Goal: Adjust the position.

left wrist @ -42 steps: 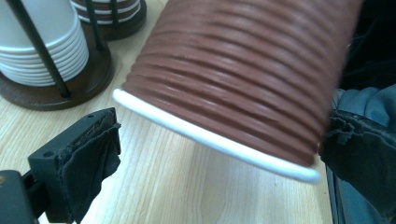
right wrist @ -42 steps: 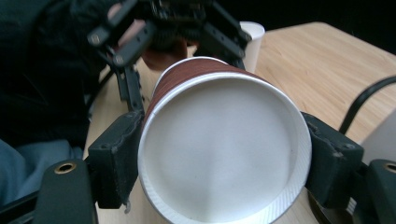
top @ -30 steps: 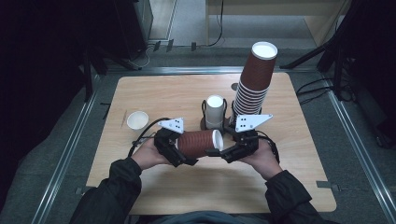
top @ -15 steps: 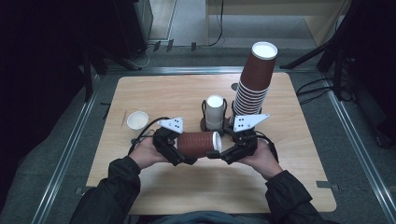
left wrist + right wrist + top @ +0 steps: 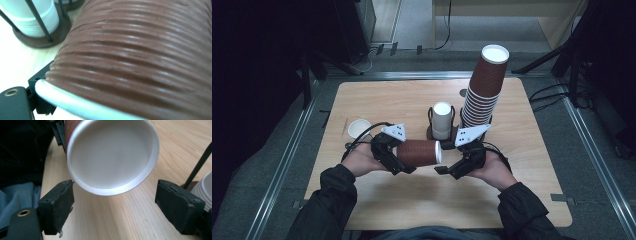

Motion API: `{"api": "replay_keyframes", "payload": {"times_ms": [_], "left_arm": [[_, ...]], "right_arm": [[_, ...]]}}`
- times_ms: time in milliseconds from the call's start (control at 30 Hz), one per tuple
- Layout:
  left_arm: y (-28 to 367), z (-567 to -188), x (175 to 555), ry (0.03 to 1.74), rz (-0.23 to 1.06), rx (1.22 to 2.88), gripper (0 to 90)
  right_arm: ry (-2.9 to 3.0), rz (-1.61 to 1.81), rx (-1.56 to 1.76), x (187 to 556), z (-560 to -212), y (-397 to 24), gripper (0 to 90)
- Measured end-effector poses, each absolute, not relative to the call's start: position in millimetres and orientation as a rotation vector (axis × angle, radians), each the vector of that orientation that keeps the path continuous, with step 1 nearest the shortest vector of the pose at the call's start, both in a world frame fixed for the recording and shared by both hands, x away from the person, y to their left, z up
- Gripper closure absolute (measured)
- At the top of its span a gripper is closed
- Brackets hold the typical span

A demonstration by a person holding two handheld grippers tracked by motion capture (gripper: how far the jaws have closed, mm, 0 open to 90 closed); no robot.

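Dim room, dark floor w/ cables round a light wooden table (image 5: 377, 100).

High view — left gripper (image 5: 398, 159) clamps a brown ribbed cup (image 5: 418, 152), held on its side above the near-centre of the table, white rim toward the right gripper (image 5: 448, 169). Right gripper's jaws stand apart just off the rim, nothing between them yet; prob. the cup is turned sideways so its open mouth is offered to the right one. Behind: wire holder w/ white cups (image 5: 442, 120), tall tilted stack of brown cups (image 5: 482, 90) beside it, lone small white cup (image 5: 358, 128) at far left.

Left gripper view — brown ribbed wall very close, white rim at bottom, one black jaw pressed to it; white cups in their holder at upper left.

Right gripper view — cup mouth faces the camera, white inside, both black jaws wide apart below it, not touching.

No brands or writing legible anywhere.
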State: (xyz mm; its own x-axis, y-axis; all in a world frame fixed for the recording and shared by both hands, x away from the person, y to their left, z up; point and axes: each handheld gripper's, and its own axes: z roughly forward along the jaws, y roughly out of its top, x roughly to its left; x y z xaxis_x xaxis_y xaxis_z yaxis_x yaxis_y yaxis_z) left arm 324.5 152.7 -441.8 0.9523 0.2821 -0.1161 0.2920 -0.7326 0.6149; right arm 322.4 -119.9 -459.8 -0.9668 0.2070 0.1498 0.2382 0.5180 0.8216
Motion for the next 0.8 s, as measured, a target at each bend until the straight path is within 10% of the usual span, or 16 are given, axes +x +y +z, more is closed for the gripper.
{"api": "replay_keyframes", "payload": {"times_ms": [800], "left_arm": [[129, -467, 329, 0.426, -0.089, 2.622, 6.7]], "right_arm": [[-2.77, -1.341, -0.367, 321, -469, -110, 15.1]]}}
